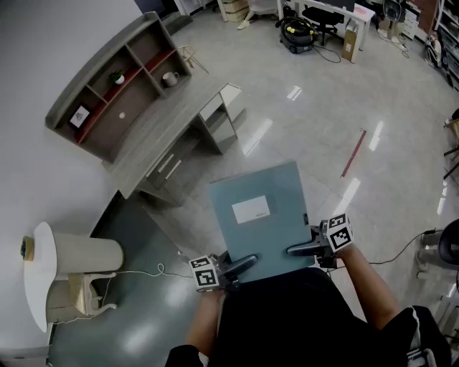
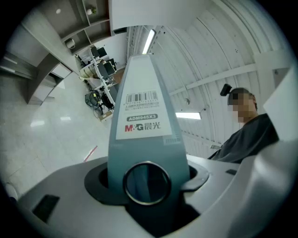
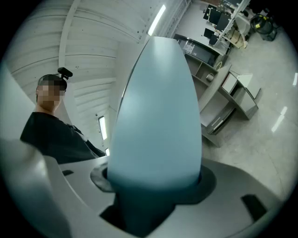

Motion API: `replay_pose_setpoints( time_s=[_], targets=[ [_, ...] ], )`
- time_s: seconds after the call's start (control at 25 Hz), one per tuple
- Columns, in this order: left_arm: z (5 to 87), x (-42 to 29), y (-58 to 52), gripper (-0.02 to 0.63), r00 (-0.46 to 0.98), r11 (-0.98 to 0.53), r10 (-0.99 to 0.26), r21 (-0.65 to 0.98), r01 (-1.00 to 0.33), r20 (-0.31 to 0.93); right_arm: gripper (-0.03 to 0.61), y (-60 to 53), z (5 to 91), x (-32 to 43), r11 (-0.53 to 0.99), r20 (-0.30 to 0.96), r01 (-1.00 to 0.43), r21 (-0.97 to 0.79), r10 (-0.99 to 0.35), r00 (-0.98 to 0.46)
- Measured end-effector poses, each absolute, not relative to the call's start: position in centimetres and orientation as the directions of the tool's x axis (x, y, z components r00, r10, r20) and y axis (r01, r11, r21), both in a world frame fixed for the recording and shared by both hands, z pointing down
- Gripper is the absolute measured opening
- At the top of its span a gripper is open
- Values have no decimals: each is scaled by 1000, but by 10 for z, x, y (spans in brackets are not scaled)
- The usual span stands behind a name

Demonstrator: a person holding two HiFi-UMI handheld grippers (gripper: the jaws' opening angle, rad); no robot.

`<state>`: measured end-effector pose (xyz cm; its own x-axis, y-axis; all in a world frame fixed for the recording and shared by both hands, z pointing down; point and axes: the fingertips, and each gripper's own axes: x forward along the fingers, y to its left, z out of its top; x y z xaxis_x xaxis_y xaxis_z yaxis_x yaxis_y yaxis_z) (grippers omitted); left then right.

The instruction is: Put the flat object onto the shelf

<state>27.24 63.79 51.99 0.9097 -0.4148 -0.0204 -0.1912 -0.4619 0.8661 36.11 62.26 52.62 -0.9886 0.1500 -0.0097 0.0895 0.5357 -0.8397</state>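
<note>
Well short of the shelf (image 1: 107, 93), this reads as the carry step. The folder (image 1: 269, 240) is held roughly level over the floor, with the left gripper (image 1: 237, 267) and right gripper (image 1: 305, 249) each pinching its near edge. Next I'd walk it to the shelf, pick a free bay and slide it in. The bays are probably partly occupied, but they're too small to tell. The folder hides the pad contact.

Place: open, sparsely furnished office hall
Floor: polished grey floor (image 1: 301, 122) marked with a red tape strip (image 1: 353, 153)
Furniture: grey desk with shelf hutch (image 1: 122, 93) against a white wall
Far end: work desk (image 1: 326, 8) with a chair, vacuum cleaner (image 1: 295, 34), cardboard boxes (image 1: 235, 8)
Ceiling: strip light (image 2: 149, 41)
</note>
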Motion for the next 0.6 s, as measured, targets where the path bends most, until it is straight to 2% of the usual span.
replay_pose_setpoints(
  time_s=[0.6],
  targets=[
    [522, 267, 654, 284, 895, -417, -446, 885, -206, -1, 290, 634, 530, 355, 480, -44, 122, -869, 170, -985]
  ],
)
